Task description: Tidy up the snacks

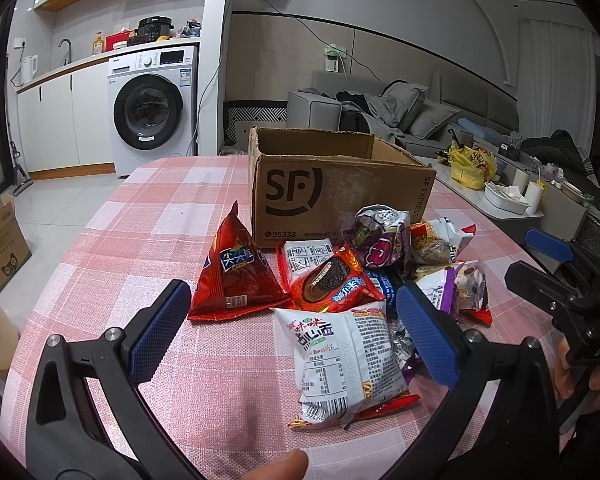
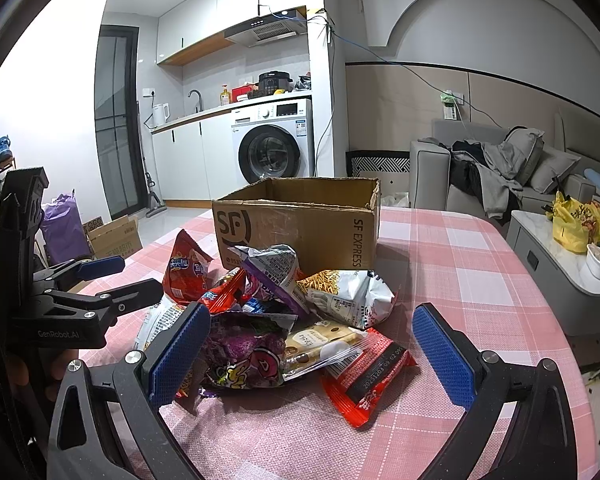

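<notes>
With both grippers' fingers spread and empty, the white noodle packet (image 1: 342, 356), nearest in the snack pile before the cardboard box (image 1: 332, 196), is best pinched mid-body by the left gripper (image 1: 294, 332).

the cardboard box (image 1: 332, 196) hides its own inside; a blue packet (image 1: 384, 284) at centre is mostly buried under other snacks; a fingertip (image 1: 284, 466) is cut off at the bottom edge.
</notes>
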A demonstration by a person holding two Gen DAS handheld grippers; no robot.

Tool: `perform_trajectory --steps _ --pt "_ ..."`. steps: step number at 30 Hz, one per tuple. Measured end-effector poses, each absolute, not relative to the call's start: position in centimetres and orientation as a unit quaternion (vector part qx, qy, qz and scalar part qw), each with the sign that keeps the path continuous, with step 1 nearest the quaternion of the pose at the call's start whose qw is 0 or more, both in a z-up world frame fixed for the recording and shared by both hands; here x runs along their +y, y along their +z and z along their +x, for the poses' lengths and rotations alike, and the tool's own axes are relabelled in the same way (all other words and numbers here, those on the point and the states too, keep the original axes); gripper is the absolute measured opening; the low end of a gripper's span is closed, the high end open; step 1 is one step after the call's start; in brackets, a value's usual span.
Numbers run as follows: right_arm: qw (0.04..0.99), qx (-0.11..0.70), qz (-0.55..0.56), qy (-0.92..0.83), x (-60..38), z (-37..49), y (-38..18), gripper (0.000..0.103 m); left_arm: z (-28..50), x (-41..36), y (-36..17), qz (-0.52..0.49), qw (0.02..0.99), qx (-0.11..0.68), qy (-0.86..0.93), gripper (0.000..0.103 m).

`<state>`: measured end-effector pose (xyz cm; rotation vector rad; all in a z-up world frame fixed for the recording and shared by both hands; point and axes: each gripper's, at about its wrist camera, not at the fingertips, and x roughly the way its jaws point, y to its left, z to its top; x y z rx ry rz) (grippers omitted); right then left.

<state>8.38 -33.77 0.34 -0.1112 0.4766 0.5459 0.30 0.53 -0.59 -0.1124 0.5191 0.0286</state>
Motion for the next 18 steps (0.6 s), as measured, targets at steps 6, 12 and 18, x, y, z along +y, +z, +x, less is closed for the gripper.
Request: perform_trajectory --steps 6,12,18 --pt "0.934 0.232 -0.054 0.266 -33.78 8.35 0.37 0.103 0.24 0.42 -0.49 -0.055 0.965 0.256 0.015 0.103" --pt "0.934 0.232 -0.054 0.267 -33.81 8.32 0.40 0.103 0.25 0.41 -0.50 -0.055 0.965 0.256 0.015 0.103" --pt "0.934 0.232 -0.054 0.267 -33.81 8.33 0.38 0.103 0.24 0.41 -0.49 -0.055 0.965 0.256 0.015 0.103"
